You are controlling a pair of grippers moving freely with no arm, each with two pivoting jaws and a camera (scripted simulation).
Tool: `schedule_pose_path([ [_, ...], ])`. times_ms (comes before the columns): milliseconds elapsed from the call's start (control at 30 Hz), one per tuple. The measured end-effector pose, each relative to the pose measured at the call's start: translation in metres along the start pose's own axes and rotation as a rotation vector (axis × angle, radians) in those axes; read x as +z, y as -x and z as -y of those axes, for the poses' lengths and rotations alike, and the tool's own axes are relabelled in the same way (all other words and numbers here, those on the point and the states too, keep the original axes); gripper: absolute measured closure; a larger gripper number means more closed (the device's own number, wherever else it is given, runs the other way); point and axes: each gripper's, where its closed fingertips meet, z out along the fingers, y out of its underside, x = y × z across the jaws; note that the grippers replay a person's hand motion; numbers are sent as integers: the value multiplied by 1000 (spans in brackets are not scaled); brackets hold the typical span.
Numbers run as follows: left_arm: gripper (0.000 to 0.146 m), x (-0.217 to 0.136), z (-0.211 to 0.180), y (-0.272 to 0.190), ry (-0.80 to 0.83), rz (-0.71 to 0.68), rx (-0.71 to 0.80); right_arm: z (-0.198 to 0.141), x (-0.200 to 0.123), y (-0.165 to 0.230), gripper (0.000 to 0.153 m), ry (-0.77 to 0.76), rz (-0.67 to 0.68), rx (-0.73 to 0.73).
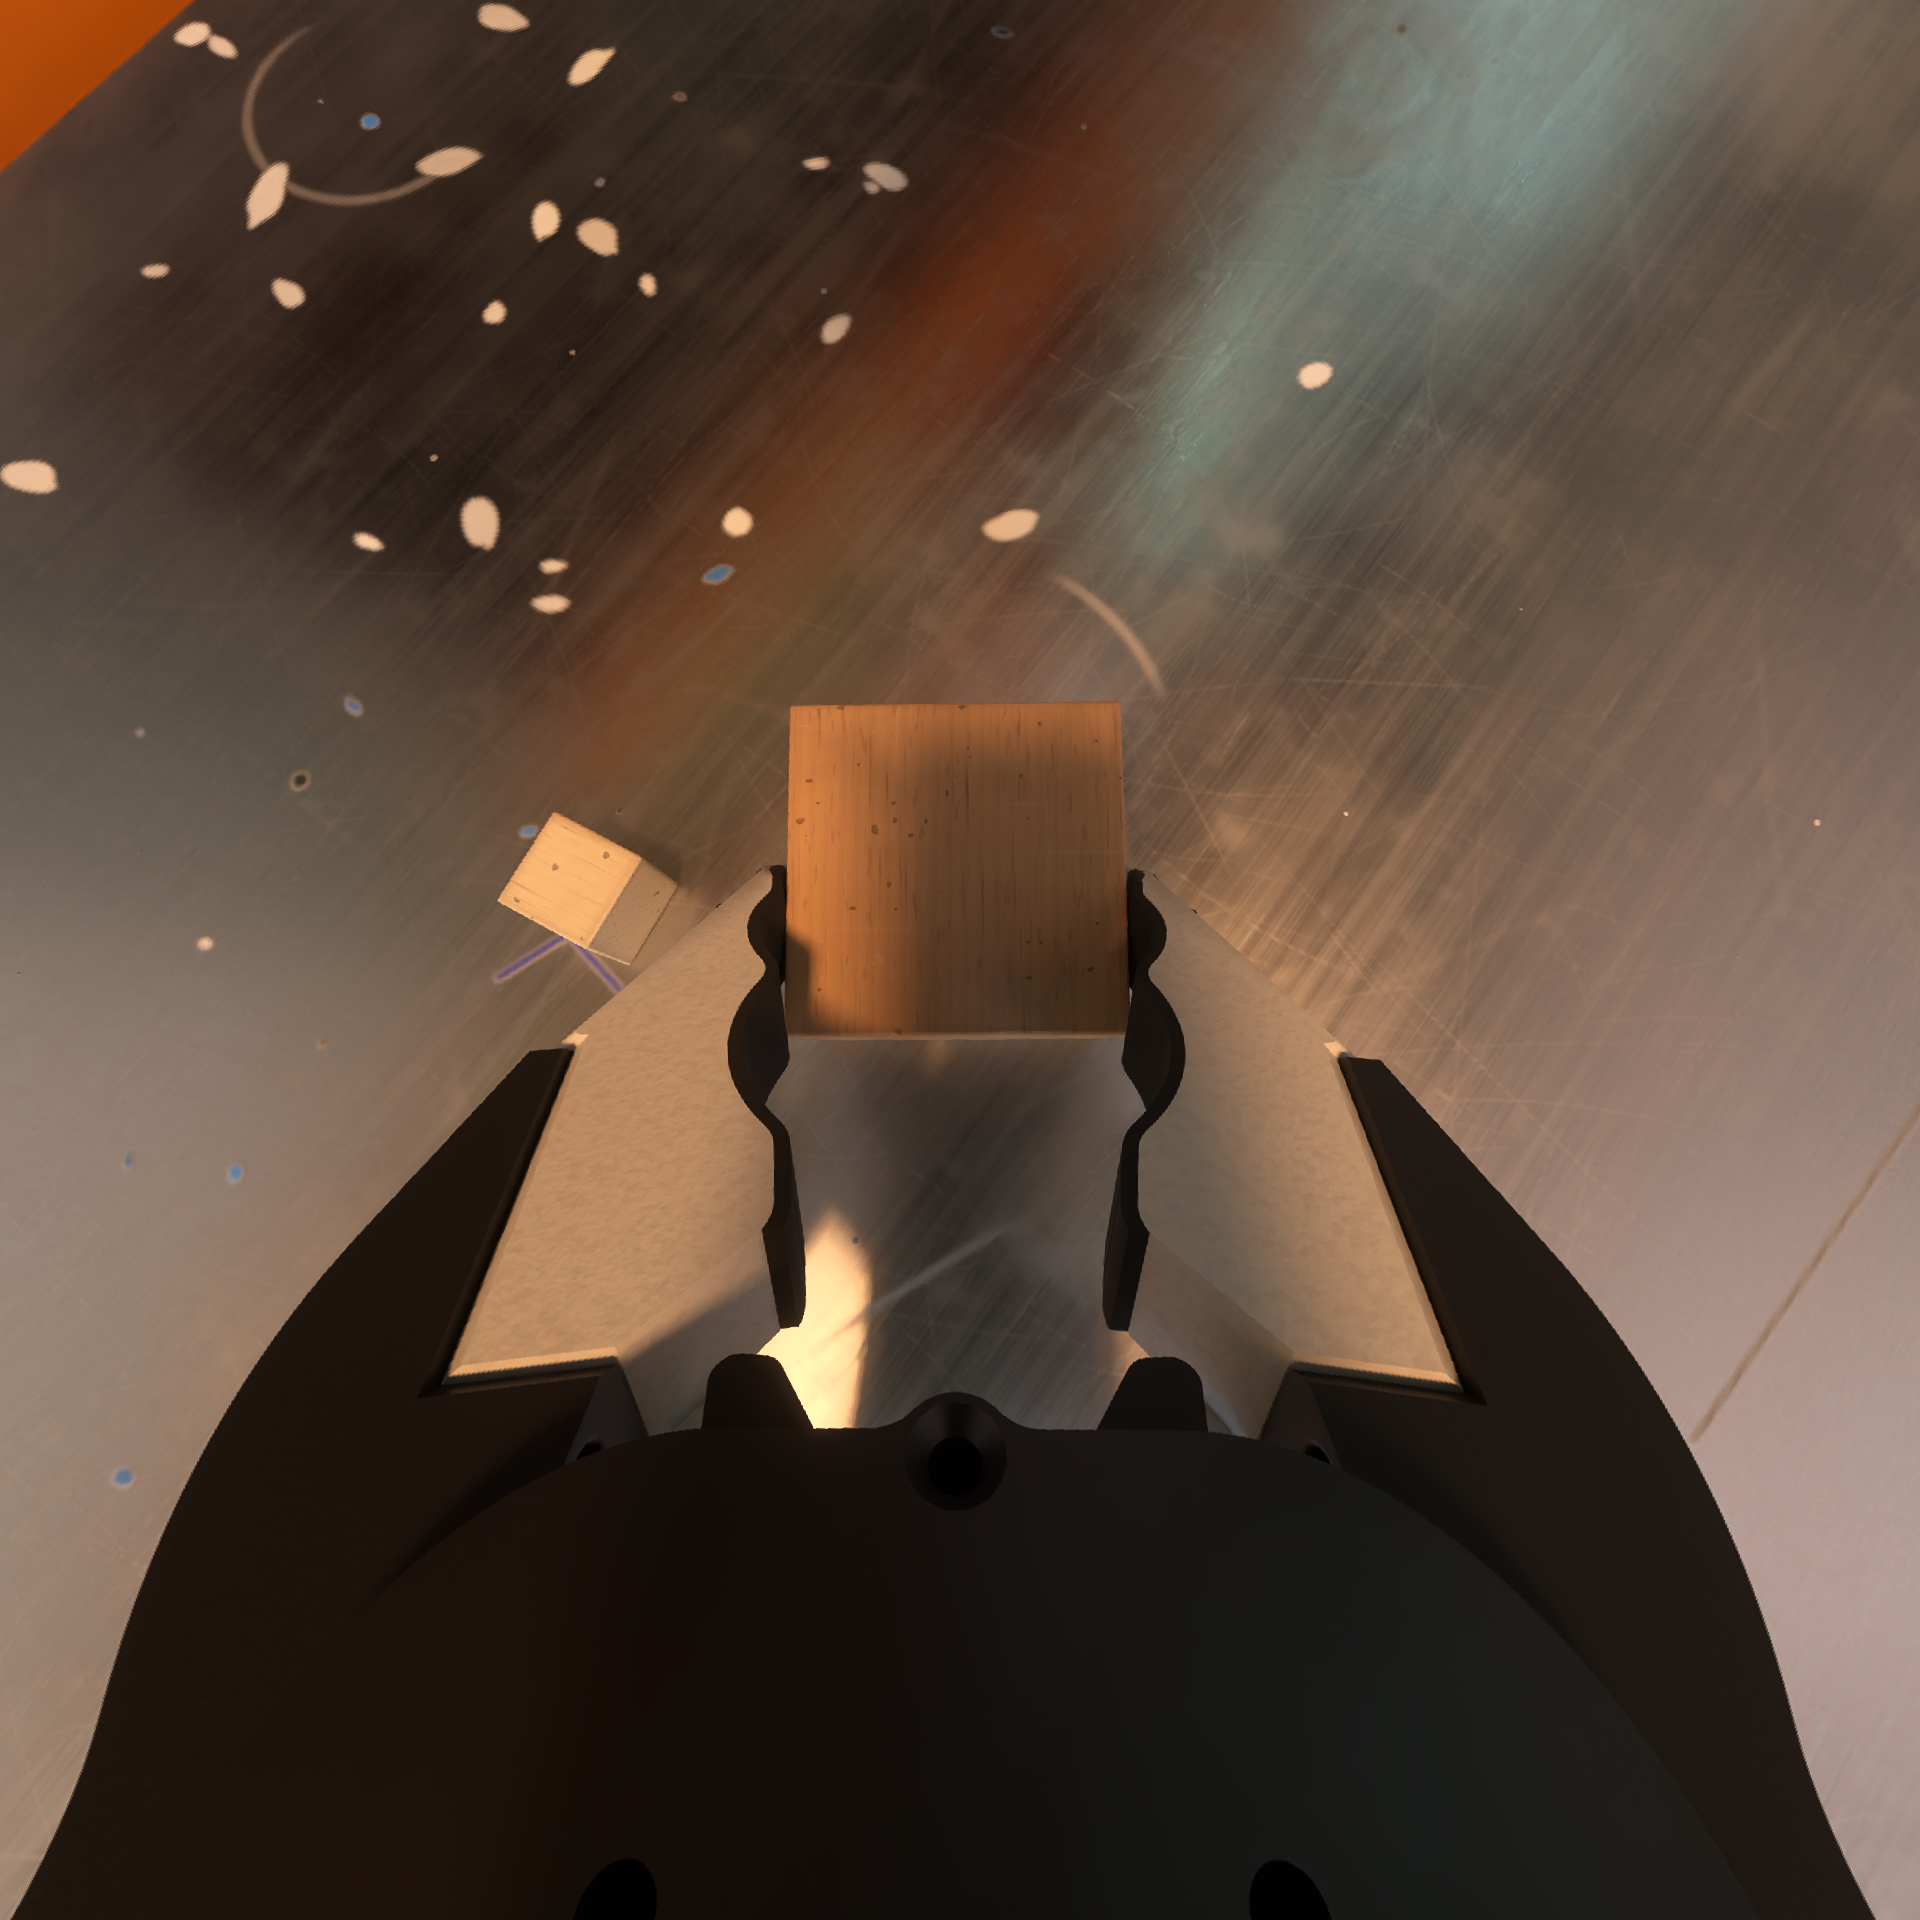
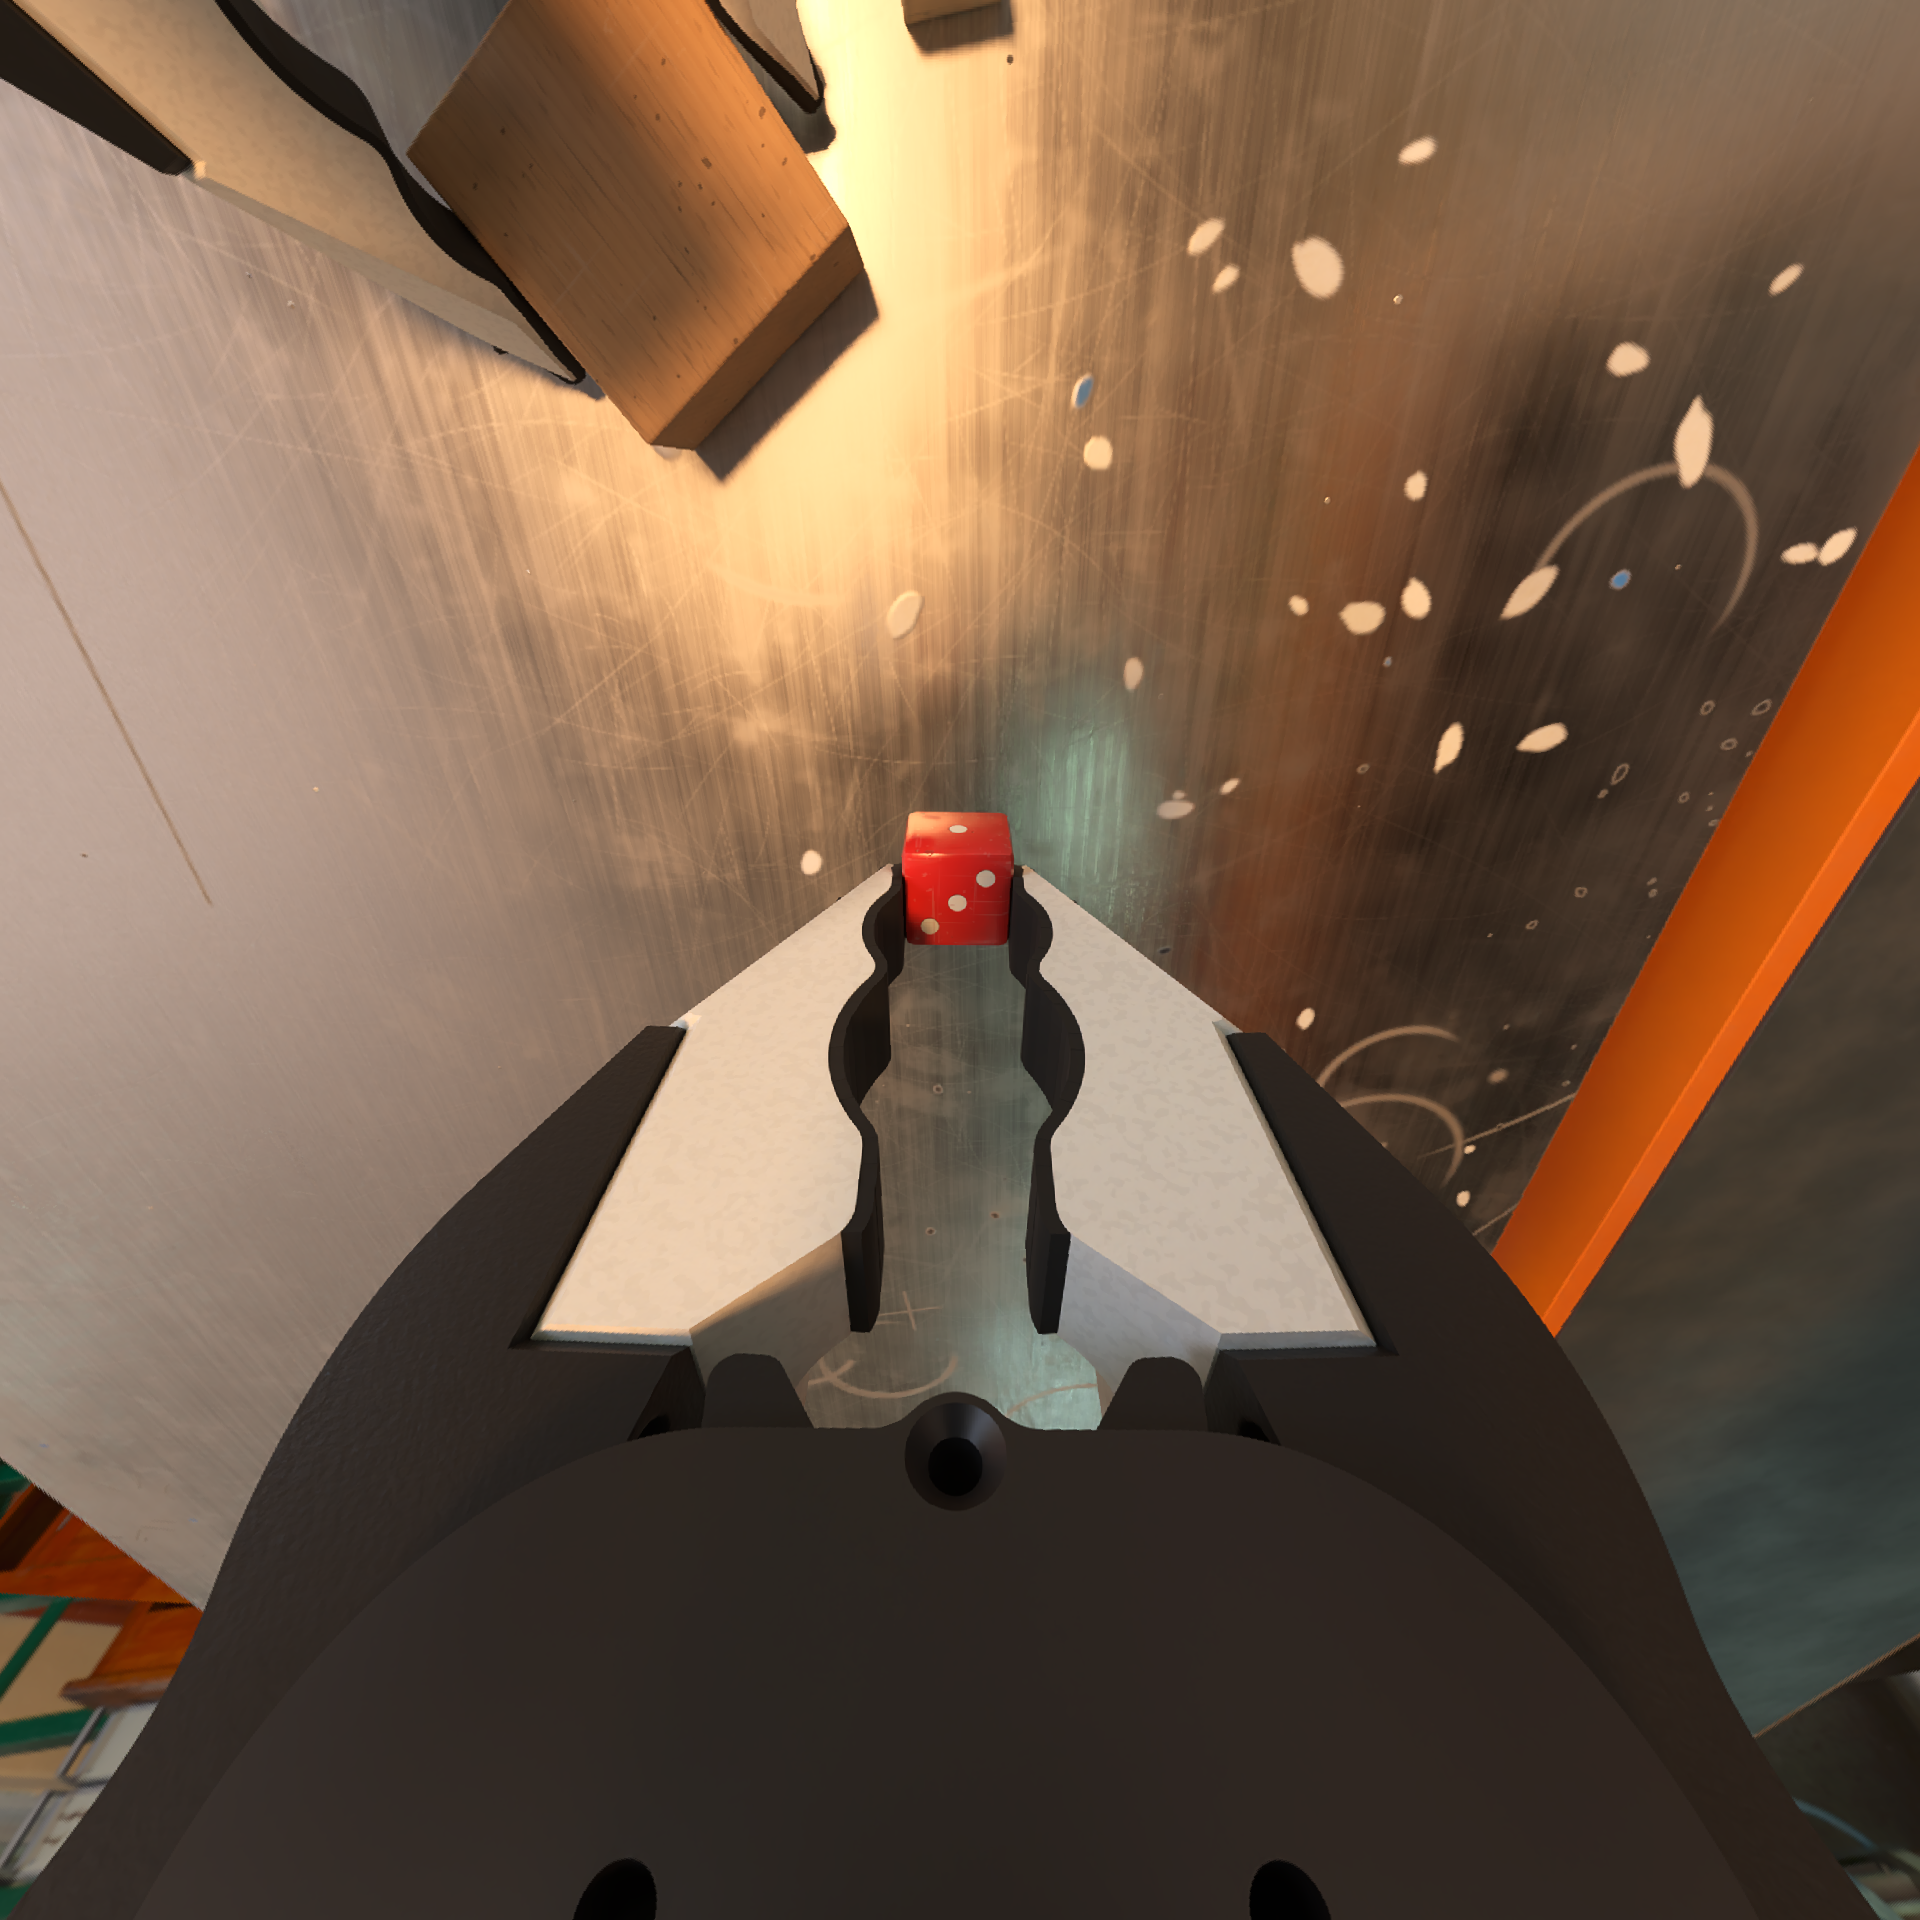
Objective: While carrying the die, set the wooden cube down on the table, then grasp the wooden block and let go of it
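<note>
My left gripper [image 1: 956, 883] is shut on the large brown wooden block [image 1: 956, 821], with its fingertips against the block's two sides. In the right wrist view the block [image 2: 644, 208] sits low on the table between the left gripper's fingers [image 2: 312, 177], its shadow close beneath. A small pale wooden cube [image 1: 587, 888] lies on the table just left of the left gripper, apart from it. My right gripper [image 2: 958, 883] is shut on a red die with white pips [image 2: 956, 904], held at the fingertips above the table.
The table [image 1: 1455, 520] is scratched grey metal with pale flecks and faint ring marks. An orange edge strip runs along its side, at the top left in the left wrist view [image 1: 52, 62] and at the right in the right wrist view [image 2: 1714, 987].
</note>
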Motion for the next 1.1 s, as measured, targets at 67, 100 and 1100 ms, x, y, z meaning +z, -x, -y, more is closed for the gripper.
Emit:
schedule_pose_path([
  [67,82,0,0,0,0,0,0,0,0,-1,134,3,2,-1],
  [100,82,0,0,0,1,0,0,0,0,-2,134,4,4,-1],
  [1100,70,1,-2,-3,4,-4,2,-3,3,-91,134,8,-23,58],
])
